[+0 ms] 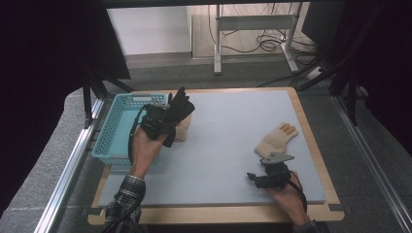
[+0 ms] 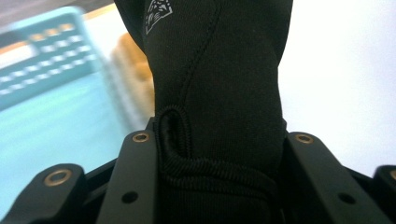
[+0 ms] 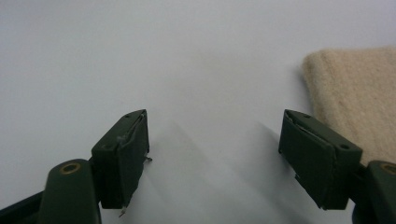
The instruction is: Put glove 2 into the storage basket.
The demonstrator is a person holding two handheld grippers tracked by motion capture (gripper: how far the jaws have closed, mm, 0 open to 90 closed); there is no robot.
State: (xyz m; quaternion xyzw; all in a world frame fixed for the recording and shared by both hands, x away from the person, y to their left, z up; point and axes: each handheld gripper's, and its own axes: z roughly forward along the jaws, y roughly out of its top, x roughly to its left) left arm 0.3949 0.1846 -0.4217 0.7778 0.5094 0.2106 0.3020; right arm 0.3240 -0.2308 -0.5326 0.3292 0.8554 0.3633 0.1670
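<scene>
Left gripper point(image 1: 163, 121) up off the tabletop point(image 1: 228, 145), fingers point(image 2: 135, 182) clamped on the cuff of a black glove point(image 1: 180, 108). Black glove held aloft, its finger end pointing up and away, hanging just beside the right edge of a turquoise basket point(image 1: 114, 133). Seen along the left gripper's own camera: dark fabric point(image 2: 219, 93) packed tight between both fingers, ribbed cuff hem bunched at the bottom, a small pale logo near the top. Basket blurred off to the left there, something tan and knitted behind the glove, too smeared to call. A small beige item point(image 1: 183, 127) on the tabletop right under the raised glove, partly covered by it.

Over on the right: right gripper point(image 1: 265, 175) low near the front edge of the tabletop, fingers point(image 3: 123, 154) spread wide, gripping nothing, bare pale surface between them. Beige knit glove point(image 1: 276, 140) lying flat just beyond it, orange fingertips pointing away. From the right gripper view, the beige knit point(image 3: 355, 98) sitting just outside the right-hand finger, not between the two.
</scene>
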